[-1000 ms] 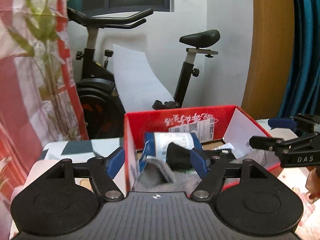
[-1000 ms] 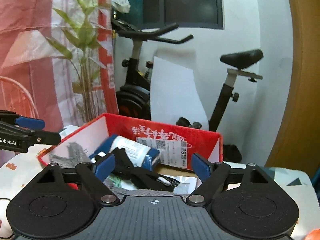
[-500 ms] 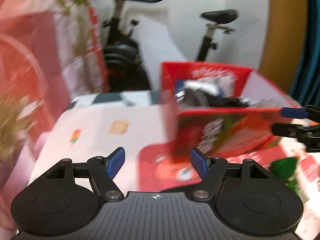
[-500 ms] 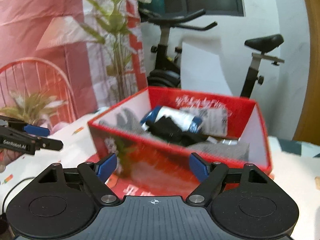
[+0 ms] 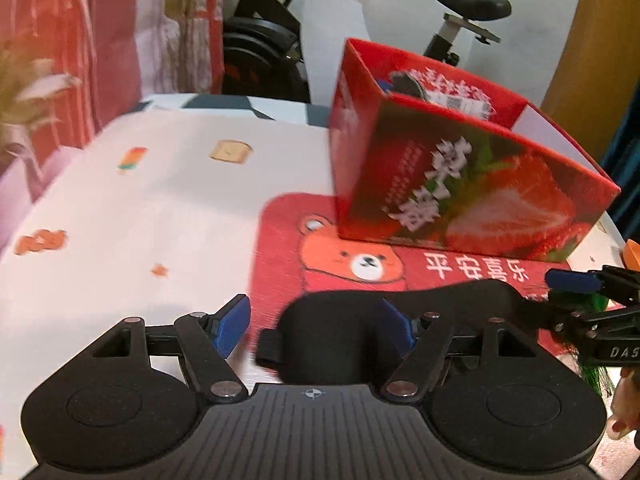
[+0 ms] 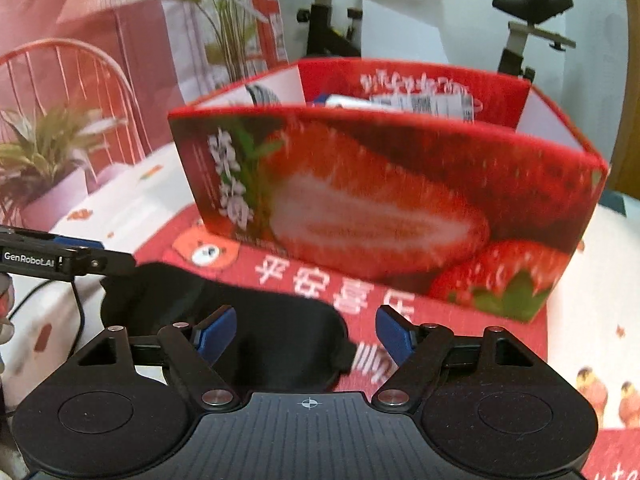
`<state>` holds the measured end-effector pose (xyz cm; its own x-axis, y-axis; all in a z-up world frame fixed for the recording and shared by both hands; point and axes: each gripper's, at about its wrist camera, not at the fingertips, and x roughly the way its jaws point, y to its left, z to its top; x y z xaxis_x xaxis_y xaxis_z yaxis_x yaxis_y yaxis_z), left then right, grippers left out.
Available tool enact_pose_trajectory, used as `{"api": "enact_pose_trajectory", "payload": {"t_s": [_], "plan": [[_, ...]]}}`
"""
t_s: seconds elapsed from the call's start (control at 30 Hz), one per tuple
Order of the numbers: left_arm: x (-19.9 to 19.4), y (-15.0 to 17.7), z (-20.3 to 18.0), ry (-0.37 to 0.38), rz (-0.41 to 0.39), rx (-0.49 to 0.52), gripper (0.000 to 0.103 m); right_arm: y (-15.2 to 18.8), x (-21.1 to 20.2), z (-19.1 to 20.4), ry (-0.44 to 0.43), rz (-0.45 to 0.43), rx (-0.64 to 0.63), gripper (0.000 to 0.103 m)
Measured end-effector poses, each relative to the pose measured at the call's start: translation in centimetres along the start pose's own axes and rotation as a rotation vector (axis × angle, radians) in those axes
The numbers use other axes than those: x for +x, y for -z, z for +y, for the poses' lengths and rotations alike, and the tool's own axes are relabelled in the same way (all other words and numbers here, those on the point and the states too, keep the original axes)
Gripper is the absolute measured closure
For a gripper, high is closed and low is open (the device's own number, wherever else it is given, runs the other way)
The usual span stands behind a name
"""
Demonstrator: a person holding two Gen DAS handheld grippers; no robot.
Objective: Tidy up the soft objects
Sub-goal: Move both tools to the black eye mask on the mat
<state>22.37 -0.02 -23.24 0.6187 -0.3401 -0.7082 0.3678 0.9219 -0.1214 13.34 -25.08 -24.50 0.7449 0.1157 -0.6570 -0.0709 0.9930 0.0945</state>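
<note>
I hold both tongs, left [image 5: 314, 326] and right [image 6: 306, 334], open and empty over the black eye mask [image 5: 400, 320], one at each end; the right pair has just narrowed slightly. The mask lies flat before the strawberry box [image 6: 380, 200]
</note>
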Motion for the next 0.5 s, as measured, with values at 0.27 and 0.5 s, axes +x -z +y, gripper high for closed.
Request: {"api": "enact_pose_trajectory", "payload": {"t_s": [0.27,0.5], "plan": [[2.4,1.9,-1.5,0.022,0.029,0.008,0.029,0.1,0.4,0.4,0.03,0.011,-0.022,0.028],[2.5,3.0,-1.4,0.028,0.019,0.001,0.029,-0.5,-0.2,1.9,-0.013,-0.008,-0.039,0.031]]}}
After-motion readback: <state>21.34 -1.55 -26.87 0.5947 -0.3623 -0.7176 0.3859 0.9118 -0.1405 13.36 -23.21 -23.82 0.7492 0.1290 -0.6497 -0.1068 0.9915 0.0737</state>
